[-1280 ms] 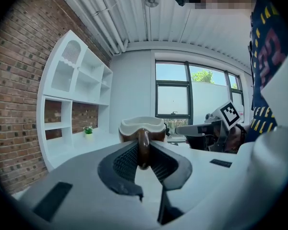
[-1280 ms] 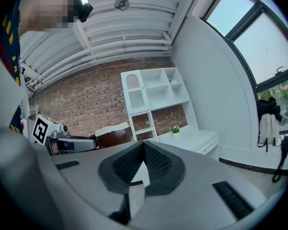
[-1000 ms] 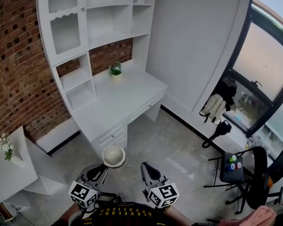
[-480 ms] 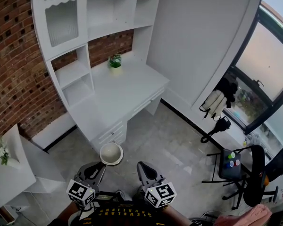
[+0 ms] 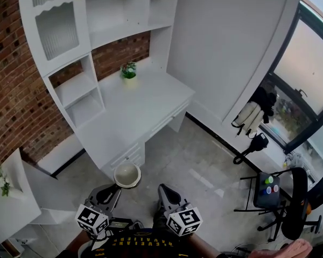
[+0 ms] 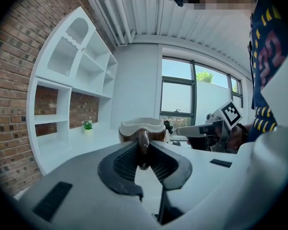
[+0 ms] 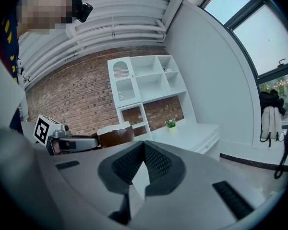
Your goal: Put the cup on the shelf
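At the far left the brick wall (image 5: pixel 11 79) backs a white shelf unit (image 5: pixel 75 87) that stands on the left end of a white desk (image 5: pixel 140 112). Its open compartments are bare as far as the head view shows. A small potted plant (image 5: pixel 128 70) sits at the back of the desk against the brick.

Below the desk's drawer front, over the floor, the left gripper (image 5: pixel 112 191) is clamped on the cup (image 5: pixel 127 174). In the left gripper view the brown handle is pinched between the pads, and the white-rimmed, brown-sided cup (image 6: pixel 141 127) stands upright just beyond the jaws. Beside it, the right gripper (image 5: pixel 167 192) points the same way with its jaws closed together and nothing between them; the right gripper view shows the closed pads.

Over the last second the shelf unit has slid left and up in the head view, and more floor has come in on the right by the window (image 5: pixel 307 74). The cup has stayed in the same grip, just short of the desk front. This looks like the carry, with the person shifting stance in front of the desk. The cup is not yet raised, and it is well apart from every shelf. What seems to remain is lifting it over the desktop and reaching into a compartment, keeping it level.
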Demonstrator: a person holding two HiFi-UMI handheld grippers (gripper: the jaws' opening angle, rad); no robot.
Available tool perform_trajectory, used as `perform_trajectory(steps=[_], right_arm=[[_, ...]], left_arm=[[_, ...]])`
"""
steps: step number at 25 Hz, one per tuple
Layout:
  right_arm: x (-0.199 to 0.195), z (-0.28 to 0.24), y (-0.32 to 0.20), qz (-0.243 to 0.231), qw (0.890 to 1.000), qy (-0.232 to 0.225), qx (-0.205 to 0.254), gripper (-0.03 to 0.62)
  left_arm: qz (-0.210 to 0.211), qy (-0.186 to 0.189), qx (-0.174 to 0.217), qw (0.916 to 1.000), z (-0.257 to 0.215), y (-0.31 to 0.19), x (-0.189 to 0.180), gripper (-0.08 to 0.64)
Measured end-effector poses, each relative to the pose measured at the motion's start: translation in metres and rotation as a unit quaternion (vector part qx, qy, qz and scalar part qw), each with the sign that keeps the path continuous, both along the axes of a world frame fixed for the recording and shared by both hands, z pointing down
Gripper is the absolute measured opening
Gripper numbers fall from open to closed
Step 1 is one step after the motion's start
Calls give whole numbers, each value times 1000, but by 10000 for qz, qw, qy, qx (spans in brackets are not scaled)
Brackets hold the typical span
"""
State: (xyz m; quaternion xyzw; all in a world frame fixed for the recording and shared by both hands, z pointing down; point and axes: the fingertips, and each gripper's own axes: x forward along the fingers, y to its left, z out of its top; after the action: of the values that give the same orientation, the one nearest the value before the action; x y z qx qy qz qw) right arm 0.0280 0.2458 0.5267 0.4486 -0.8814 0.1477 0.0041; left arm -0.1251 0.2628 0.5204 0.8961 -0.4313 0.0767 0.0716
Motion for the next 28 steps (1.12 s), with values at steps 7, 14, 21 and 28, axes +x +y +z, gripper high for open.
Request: perform_trajectory(steps=[7, 14, 21, 28], right_arm=[[31, -10, -74, -186, 9998, -46, 97, 6], [68, -16, -141, -287, 9993, -121, 188, 6], [101, -22, -187, -419, 9987, -164, 219, 6], [136, -28, -217, -432, 9984, -227, 291, 6]], left_arm=[[-206, -54, 146, 9997, -17, -68, 29, 49], [-278, -123, 211, 9993, -25, -126, 69, 49], [-440, -87, 221, 9988, -33, -170, 101, 49], [-491, -108, 316, 9982, -42, -200, 137, 49]])
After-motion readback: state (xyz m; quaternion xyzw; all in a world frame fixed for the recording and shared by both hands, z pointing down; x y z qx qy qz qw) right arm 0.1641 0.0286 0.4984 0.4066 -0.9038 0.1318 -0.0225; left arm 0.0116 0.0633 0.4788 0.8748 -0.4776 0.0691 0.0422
